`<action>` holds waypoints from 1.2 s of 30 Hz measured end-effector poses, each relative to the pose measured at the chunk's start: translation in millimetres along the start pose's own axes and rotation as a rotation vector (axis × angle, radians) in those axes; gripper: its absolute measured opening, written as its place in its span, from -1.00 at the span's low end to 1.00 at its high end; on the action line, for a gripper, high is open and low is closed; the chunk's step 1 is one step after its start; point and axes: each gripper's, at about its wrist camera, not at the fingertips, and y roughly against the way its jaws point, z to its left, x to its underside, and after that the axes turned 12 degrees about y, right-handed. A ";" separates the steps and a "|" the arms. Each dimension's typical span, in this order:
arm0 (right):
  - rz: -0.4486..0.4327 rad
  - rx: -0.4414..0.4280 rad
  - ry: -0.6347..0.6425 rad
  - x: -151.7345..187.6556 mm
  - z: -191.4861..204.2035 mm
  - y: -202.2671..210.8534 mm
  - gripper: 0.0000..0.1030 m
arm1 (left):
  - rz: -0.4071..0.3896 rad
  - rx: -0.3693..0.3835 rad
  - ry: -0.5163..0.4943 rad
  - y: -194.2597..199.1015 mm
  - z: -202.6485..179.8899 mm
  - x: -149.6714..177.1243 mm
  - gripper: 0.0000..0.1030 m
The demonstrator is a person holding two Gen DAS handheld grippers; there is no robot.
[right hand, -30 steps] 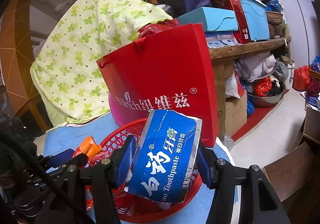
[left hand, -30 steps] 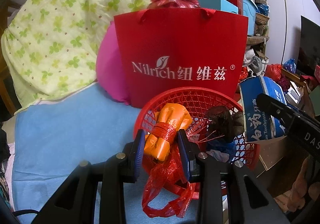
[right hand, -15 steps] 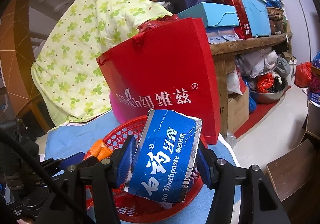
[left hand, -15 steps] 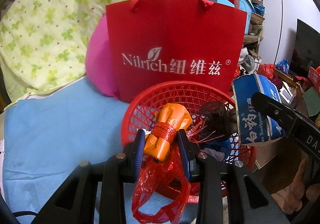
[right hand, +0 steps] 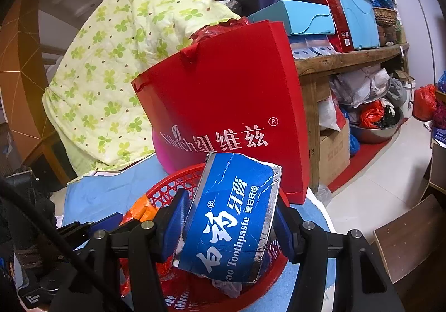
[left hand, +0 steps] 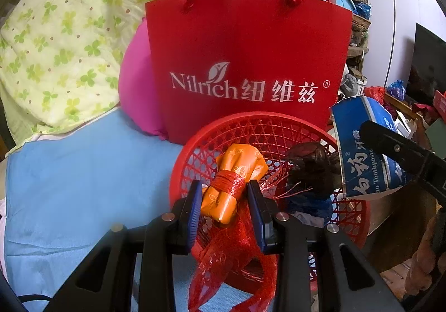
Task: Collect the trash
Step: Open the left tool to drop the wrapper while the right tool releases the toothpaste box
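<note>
My left gripper (left hand: 224, 210) is shut on an orange wrapper bundle (left hand: 234, 186) tied with red plastic, whose loose red tail (left hand: 223, 264) hangs below the fingers. The bundle sits over the near rim of a red mesh basket (left hand: 259, 128). Inside the basket lie a dark brown crumpled lump (left hand: 309, 169) and some blue scraps. My right gripper (right hand: 228, 225) is shut on a flattened blue toothpaste box (right hand: 231, 217), held over the same red mesh basket (right hand: 167, 186). In the left wrist view that blue toothpaste box (left hand: 362, 150) hangs at the basket's right edge.
A tall red paper bag (left hand: 245, 61) stands right behind the basket, a pink cushion (left hand: 136, 89) and a green clover quilt (left hand: 64, 27) to its left. A blue cloth (left hand: 83, 172) covers the table. Boxes crowd a wooden shelf (right hand: 348, 58); the tiled floor (right hand: 384, 172) lies on the right.
In the left wrist view the basket and the red bag have grown larger and shifted down. Both grips are unchanged, and the right wrist view barely differs.
</note>
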 end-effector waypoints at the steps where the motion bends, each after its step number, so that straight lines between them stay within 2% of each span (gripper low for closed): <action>1: 0.001 -0.002 -0.001 0.1 0.4 -0.9 0.18 | 0.000 -0.001 0.001 -1.4 0.6 0.0 -0.32; 16: 0.030 -0.025 -0.026 1.0 -1.3 -19.4 0.19 | 0.017 0.008 0.015 -17.6 7.9 -1.4 -0.32; 19: 0.030 -0.029 -0.027 -1.2 -2.0 -21.8 0.19 | 0.019 0.029 0.025 -21.1 9.2 -3.6 -0.33; 21: 0.028 -0.033 -0.031 -2.9 -1.8 -23.3 0.19 | 0.022 0.042 0.032 -25.7 9.7 -5.5 -0.43; 26: 0.021 -0.028 -0.035 -3.9 -1.2 -24.0 0.19 | 0.057 0.086 0.063 -45.9 7.2 -3.2 -0.43; 31: 0.037 -0.024 -0.031 0.5 -7.0 -24.6 0.21 | 0.051 0.126 0.073 -46.1 7.0 -1.1 -0.43; 34: 0.043 -0.039 -0.049 1.9 -10.1 -26.8 0.21 | 0.049 0.145 0.078 -42.5 9.2 -2.5 -0.41; 36: 0.047 -0.042 -0.056 2.7 -9.7 -28.8 0.21 | 0.047 0.161 0.080 -39.5 10.3 -2.4 -0.29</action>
